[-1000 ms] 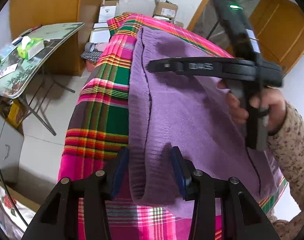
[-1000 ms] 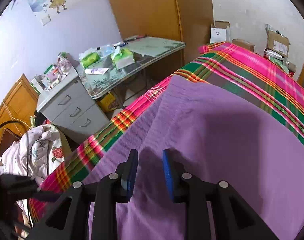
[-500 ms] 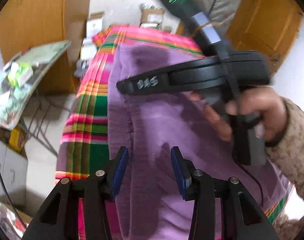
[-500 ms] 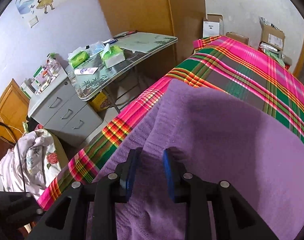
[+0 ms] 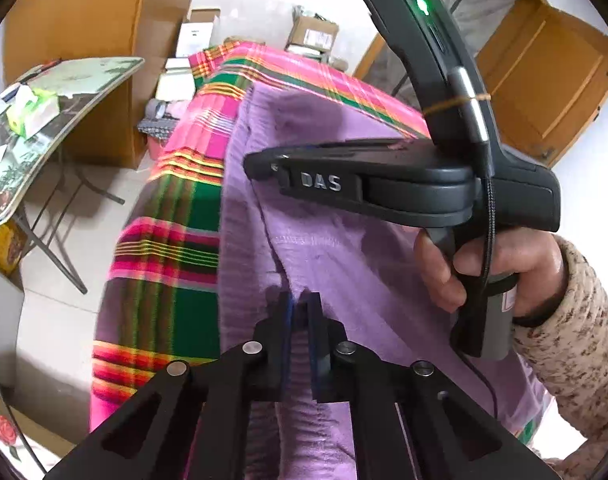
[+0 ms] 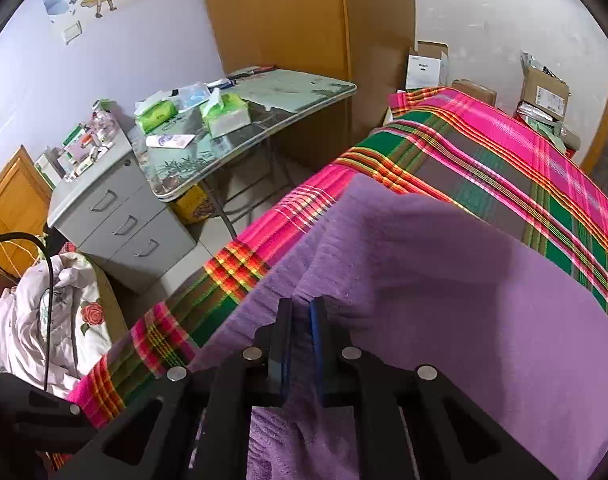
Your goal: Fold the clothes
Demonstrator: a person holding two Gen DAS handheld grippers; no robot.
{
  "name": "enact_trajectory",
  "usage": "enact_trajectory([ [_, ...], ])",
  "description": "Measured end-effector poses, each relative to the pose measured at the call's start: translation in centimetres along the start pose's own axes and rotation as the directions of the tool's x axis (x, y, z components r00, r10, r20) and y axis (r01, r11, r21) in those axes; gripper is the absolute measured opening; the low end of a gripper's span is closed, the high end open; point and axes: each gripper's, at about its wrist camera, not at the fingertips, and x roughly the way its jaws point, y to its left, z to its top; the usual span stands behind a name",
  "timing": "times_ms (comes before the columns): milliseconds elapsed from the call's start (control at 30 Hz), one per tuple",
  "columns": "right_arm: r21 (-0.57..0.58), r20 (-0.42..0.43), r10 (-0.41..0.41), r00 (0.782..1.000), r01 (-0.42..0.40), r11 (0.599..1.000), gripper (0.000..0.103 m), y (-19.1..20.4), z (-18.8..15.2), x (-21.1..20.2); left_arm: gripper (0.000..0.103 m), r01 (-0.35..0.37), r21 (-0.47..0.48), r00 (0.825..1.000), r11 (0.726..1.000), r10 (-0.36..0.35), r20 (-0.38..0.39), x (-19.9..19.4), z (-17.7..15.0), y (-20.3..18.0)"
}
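Note:
A purple knitted sweater (image 5: 343,256) lies spread on a bright plaid cloth (image 5: 172,240) that covers the table. My left gripper (image 5: 299,304) is shut on a fold near the sweater's left edge. In the left wrist view the right gripper device (image 5: 367,184) reaches across from the right, held by a hand (image 5: 487,268) in a speckled sleeve; its fingertips are hidden there. In the right wrist view my right gripper (image 6: 302,312) is shut on a raised ridge of the purple sweater (image 6: 443,272), close to its edge above the plaid cloth (image 6: 483,152).
A folding table (image 6: 264,108) with tissue packs stands to the left, beside a grey drawer unit (image 6: 116,216). A floral quilt (image 6: 36,320) is heaped at lower left. Cardboard boxes (image 6: 543,92) stand beyond the table's far end, and a wooden wardrobe (image 6: 280,16) lines the wall.
Both grippers have gone from open to shut on the sweater's fabric. The right gripper device has swung across the left wrist view and settled lower.

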Motion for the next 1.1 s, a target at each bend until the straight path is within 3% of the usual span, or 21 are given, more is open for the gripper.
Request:
enact_trajectory([
  [367, 0.024, 0.053, 0.060, 0.997, -0.061, 0.998, 0.007, 1.0, 1.2, -1.1, 0.005, 0.013, -0.034, 0.996, 0.999, -0.010, 0.083, -3.4, -0.9, 1.2],
  [500, 0.032, 0.057, 0.065, 0.996, -0.067, 0.997, 0.007, 1.7, 1.9, -0.7, 0.005, 0.000, -0.037, 0.997, 0.999, 0.003, 0.077, -2.9, -0.9, 2.0],
  [767, -0.028, 0.021, -0.001, 1.000, 0.002, 1.000, 0.007, 3.3, 1.4, 1.9, 0.005, -0.034, -0.053, 0.998, 0.998, 0.037, 0.054, -2.3, -1.2, 2.3],
  [1000, -0.071, 0.007, -0.032, 0.999, 0.032, 0.997, 0.014, 4.0, 1.2, 1.3, 0.008, -0.072, -0.062, 0.997, 0.995, 0.074, 0.026, -1.8, -1.3, 2.4],
  [1100, -0.086, 0.016, -0.013, 1.000, 0.014, 0.996, 0.015, 3.6, 0.5, -1.2, 0.013, -0.094, -0.073, 0.995, 0.993, 0.097, 0.036, -2.6, -1.5, 2.3],
])
